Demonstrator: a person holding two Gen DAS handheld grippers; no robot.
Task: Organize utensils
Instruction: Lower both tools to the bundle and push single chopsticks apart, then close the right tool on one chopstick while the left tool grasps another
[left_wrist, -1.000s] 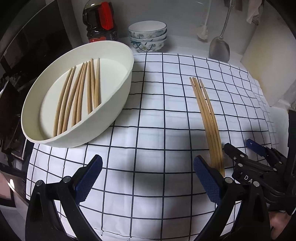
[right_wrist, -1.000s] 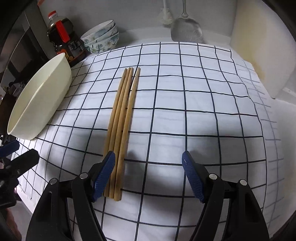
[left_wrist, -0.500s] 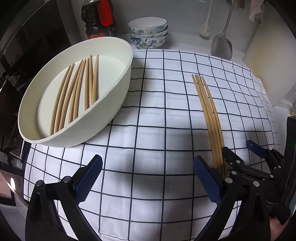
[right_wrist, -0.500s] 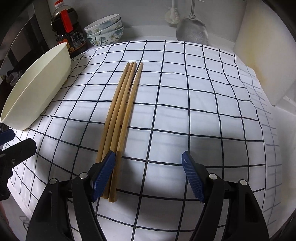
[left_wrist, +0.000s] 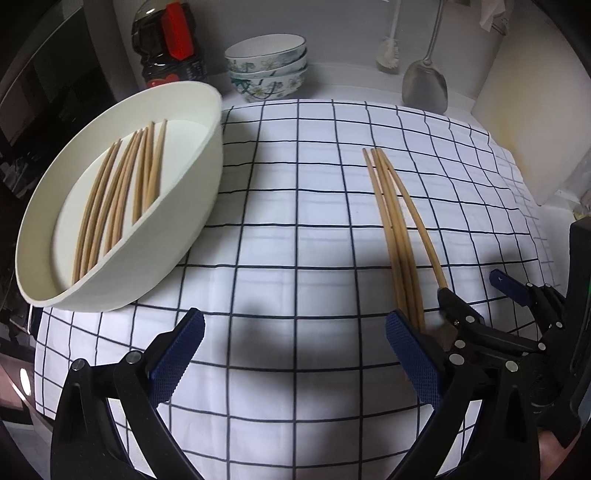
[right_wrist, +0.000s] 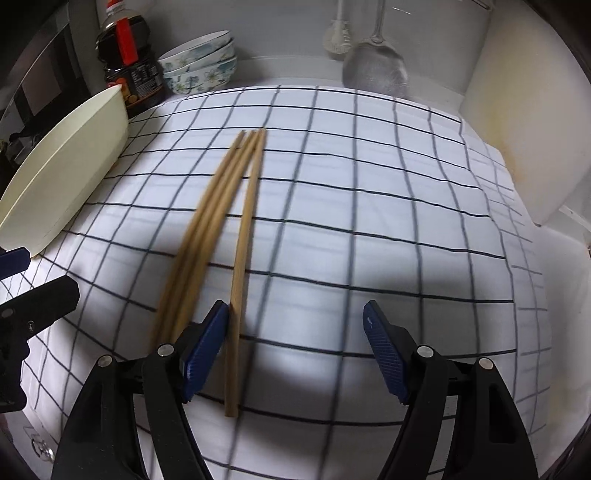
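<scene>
Several wooden chopsticks (left_wrist: 397, 229) lie side by side on the checked cloth (left_wrist: 295, 221); they also show in the right wrist view (right_wrist: 207, 236). One chopstick (right_wrist: 243, 240) has split off to the right of the bundle. My right gripper (right_wrist: 295, 343) is open, its left finger (right_wrist: 207, 339) down between that chopstick and the bundle. It shows in the left wrist view (left_wrist: 476, 295) at the chopsticks' near ends. My left gripper (left_wrist: 291, 350) is open and empty over the cloth. A white oval bowl (left_wrist: 192, 206) at left holds several more chopsticks (left_wrist: 118, 199).
A dark sauce bottle (left_wrist: 170, 44), stacked patterned bowls (left_wrist: 267, 66), a brush (left_wrist: 388, 51) and a metal spatula (left_wrist: 424, 85) stand along the back wall. A cream cutting board (left_wrist: 532, 122) leans at right. The bowl (right_wrist: 62, 177) and the cloth's right edge (right_wrist: 532, 258) show in the right wrist view.
My right gripper has moved forward and left, its left finger wedging in so the rightmost chopstick has parted from the bundle. My left gripper has barely moved.
</scene>
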